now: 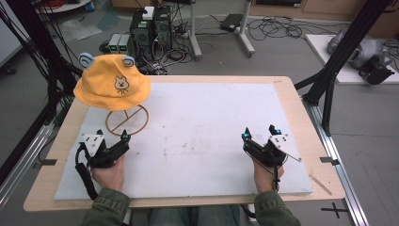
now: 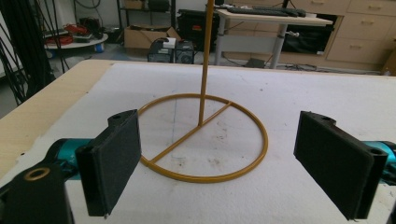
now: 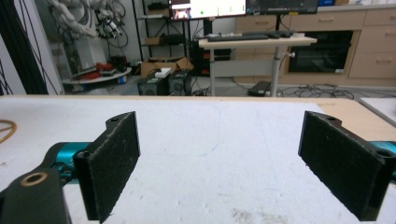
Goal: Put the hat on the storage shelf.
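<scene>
A yellow bucket hat (image 1: 113,84) with blue ears and a small bear print hangs on a gold wire stand at the table's far left. The stand's round base (image 1: 127,119) rests on the white board; in the left gripper view the base ring (image 2: 205,140) and its upright pole (image 2: 205,60) stand just ahead of the jaws. My left gripper (image 1: 113,134) sits open near the front left, just short of the ring, nothing between its pads (image 2: 114,158). My right gripper (image 1: 259,131) rests open at the front right over bare board, its pads (image 3: 112,158) empty.
A white foam board (image 1: 197,127) covers the wooden table (image 1: 301,108). A small strip (image 1: 320,183) lies on the wood at the front right. Black frame posts (image 1: 348,42) rise on both sides, and computers and cables (image 1: 150,33) lie on the floor beyond the far edge.
</scene>
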A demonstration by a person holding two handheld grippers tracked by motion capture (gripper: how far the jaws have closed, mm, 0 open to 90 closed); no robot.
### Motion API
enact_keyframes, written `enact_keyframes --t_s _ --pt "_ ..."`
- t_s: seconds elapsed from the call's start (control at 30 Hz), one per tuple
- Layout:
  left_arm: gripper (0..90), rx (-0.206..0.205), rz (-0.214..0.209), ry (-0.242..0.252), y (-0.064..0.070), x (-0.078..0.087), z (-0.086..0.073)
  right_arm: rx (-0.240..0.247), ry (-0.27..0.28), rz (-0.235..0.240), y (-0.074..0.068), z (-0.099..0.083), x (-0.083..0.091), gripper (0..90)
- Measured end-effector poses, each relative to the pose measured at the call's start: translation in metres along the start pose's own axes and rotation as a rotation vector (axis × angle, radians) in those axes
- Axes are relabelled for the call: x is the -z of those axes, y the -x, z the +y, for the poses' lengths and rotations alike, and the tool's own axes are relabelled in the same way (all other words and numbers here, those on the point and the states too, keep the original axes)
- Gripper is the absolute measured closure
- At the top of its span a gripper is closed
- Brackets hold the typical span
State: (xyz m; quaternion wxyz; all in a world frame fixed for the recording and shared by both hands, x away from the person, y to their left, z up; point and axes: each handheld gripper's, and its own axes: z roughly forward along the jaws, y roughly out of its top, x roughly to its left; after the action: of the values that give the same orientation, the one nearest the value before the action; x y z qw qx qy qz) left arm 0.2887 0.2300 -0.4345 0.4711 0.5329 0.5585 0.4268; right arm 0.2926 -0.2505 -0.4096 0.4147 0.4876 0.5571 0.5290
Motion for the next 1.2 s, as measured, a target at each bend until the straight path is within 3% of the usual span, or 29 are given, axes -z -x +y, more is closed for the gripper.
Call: enact_keyframes --t_s 0.4,0.77,1.2 --pt "15.2 -0.013 0.001 -0.009 -0.0005 0.0017 -0.0026 0.007 0.012 0.006 -0.0009 -0.0002 -0.0003 12.3" --pt "15.2 0.001 0.002 0.005 -0.0009 0.0018 -0.0018 -0.015 0.018 -0.002 0.0038 0.0004 0.0003 12.4" --pt "15.2 0.004 0.004 0.015 -0.0005 0.0005 -0.0015 -0.044 0.034 0.021 0.0064 0.0016 0.0030 12.4"
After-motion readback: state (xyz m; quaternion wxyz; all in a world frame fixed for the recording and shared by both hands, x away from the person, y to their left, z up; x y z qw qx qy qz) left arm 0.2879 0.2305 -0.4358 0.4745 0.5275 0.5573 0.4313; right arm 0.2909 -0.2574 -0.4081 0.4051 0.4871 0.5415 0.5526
